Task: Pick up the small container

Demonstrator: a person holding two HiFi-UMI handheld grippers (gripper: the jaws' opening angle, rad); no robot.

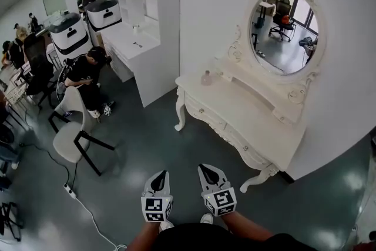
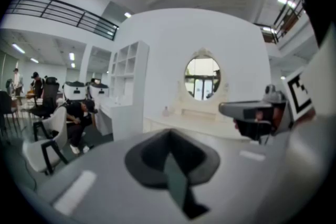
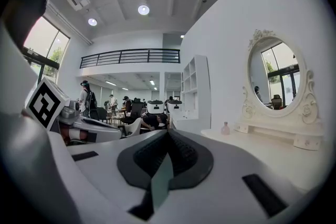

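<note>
Left tool (image 1: 160,178) and right tool (image 1: 207,170) pressed together, empty; small pink container (image 1: 207,77) sits on white carved vanity (image 1: 235,110).

Lighting: bright, even, diffuse. Sources: round ceiling lamps (image 3: 143,9) and a window (image 3: 44,42) at the left of the right gripper view. The mirror (image 1: 283,32) returns more daylight.

Shadows: faint and soft-edged under the chair (image 1: 64,141) and the dresser (image 1: 235,109). The floor (image 1: 176,156) shows pale sheen patches, no hard glare.

Head view: sharp, with lines bowed toward the edges.

Both gripper views: heavy fisheye, black corners. The left gripper view is soft throughout, and the left gripper (image 2: 169,132) itself is blurred at close range.
</note>
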